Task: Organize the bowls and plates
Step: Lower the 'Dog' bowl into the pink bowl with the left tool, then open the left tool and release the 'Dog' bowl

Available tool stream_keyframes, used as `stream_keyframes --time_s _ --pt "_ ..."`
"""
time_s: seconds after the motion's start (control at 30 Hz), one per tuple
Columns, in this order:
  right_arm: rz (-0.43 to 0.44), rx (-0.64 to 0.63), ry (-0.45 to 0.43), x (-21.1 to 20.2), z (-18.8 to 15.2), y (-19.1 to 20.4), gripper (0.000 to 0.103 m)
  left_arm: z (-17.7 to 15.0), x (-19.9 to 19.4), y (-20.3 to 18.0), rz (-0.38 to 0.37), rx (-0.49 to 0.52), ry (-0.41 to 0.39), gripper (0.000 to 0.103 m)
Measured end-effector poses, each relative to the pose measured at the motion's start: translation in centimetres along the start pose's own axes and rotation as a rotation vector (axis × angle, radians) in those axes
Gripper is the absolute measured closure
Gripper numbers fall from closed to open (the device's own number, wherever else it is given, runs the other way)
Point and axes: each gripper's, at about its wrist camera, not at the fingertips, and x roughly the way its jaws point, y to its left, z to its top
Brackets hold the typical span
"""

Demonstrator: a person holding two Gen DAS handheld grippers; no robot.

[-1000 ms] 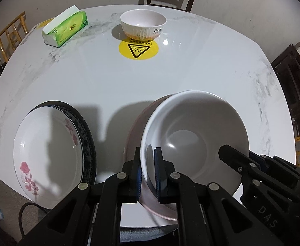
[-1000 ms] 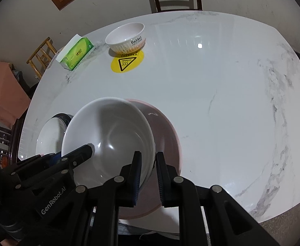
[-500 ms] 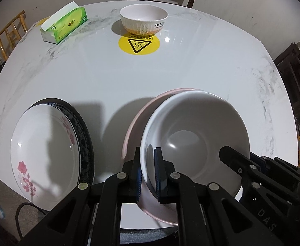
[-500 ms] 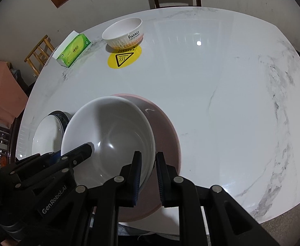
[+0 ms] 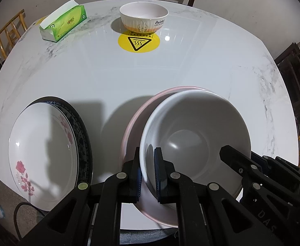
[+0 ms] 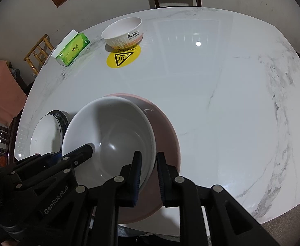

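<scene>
Clamping the near-left rim of the white bowl (image 5: 195,141) at lower centre of the left view: left gripper (image 5: 148,160), pads pressed on either side of the wall. Opening at the bowl's right rim, low in the right view: right gripper (image 6: 148,164), rim between its jaws, outer pad clear of it. Nested in the pink bowl (image 5: 141,110) beneath. Lower left: rose plate (image 5: 41,153) stacked on a dark-rimmed plate (image 5: 84,131). Far top: rabbit bowl (image 5: 143,16) behind a yellow warning sticker (image 5: 138,42), green tissue box (image 5: 64,23) upper left, all on the marble table (image 5: 170,65).
</scene>
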Motion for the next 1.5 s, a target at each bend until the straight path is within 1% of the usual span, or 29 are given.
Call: stream_keyframes --time_s 0.63,0.87,0.97,1.1,1.3,1.37,1.5 --pt "-0.012 -0.009 0.001 0.1 0.2 0.3 0.085 0.2 0.1 0.0 0.002 0.001 0.004 0.095" --pt "-0.011 -0.008 0.001 0.2 0.2 0.3 0.085 0.2 0.1 0.1 0.001 0.000 0.006 0.089" --pt "-0.009 -0.007 0.001 0.2 0.1 0.4 0.085 0.2 0.1 0.0 0.001 -0.001 0.006 0.088" --pt "-0.003 -0.004 0.001 0.1 0.0 0.4 0.085 0.2 0.0 -0.1 -0.004 0.000 0.008 0.084" --pt "-0.005 -0.011 -0.011 -0.2 -0.1 0.6 0.085 0.3 -0.4 -0.1 -0.002 0.004 -0.003 0.077" --pt "0.001 -0.011 -0.016 -0.3 0.0 0.6 0.085 0.4 -0.8 -0.2 0.010 0.007 -0.021 0.067" --pt "0.001 -0.015 -0.018 -0.6 0.0 0.8 0.085 0.5 -1.3 -0.3 0.010 0.014 -0.035 0.067"
